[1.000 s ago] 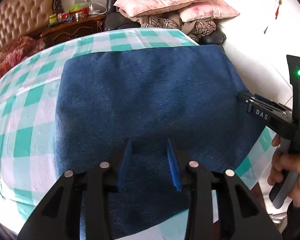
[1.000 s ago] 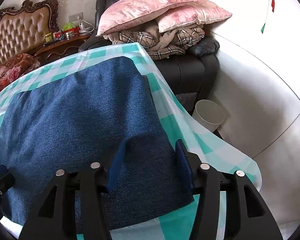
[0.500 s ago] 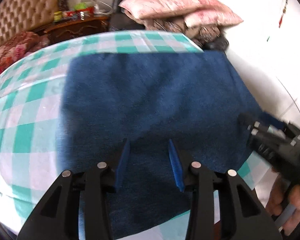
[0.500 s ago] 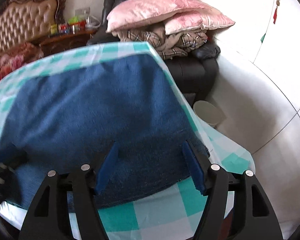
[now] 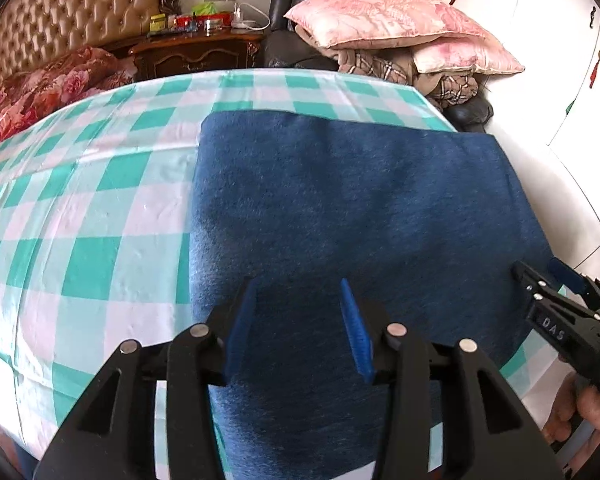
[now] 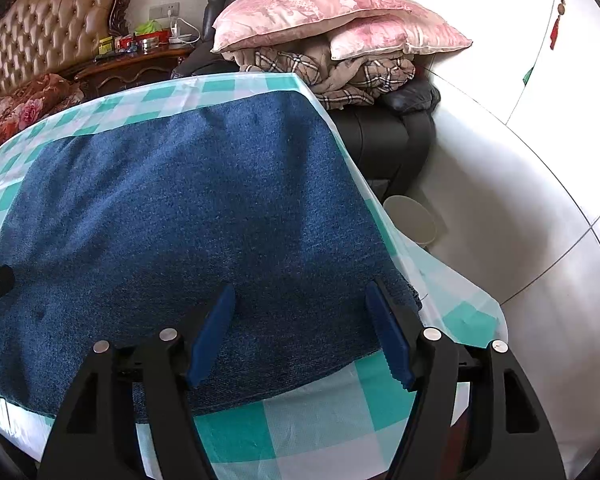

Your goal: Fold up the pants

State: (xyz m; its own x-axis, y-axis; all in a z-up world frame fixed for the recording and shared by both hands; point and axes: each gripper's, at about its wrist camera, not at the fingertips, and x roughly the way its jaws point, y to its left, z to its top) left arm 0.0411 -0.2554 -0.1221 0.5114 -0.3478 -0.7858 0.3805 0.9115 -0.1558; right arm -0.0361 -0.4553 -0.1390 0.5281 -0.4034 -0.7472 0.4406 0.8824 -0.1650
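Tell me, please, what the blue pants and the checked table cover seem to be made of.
The blue pants look like denim or a similar heavy woven cloth: matte, with a speckled grain. The checked table cover looks like thin plastic or coated sheet: it has a slight sheen, and its overhanging corner seems translucent. Neither is certain.

Two fisheye views look steeply down and forward from close above the near edge of the folded blue pants (image 5: 340, 208) on a checked cloth (image 5: 100, 216). The left view sits over the pants' left half, its tongs (image 5: 298, 322) in the foreground; the right view over their right end. Both share the pants, pink pillows (image 6: 324, 12) and headboard (image 5: 72, 12) beyond.
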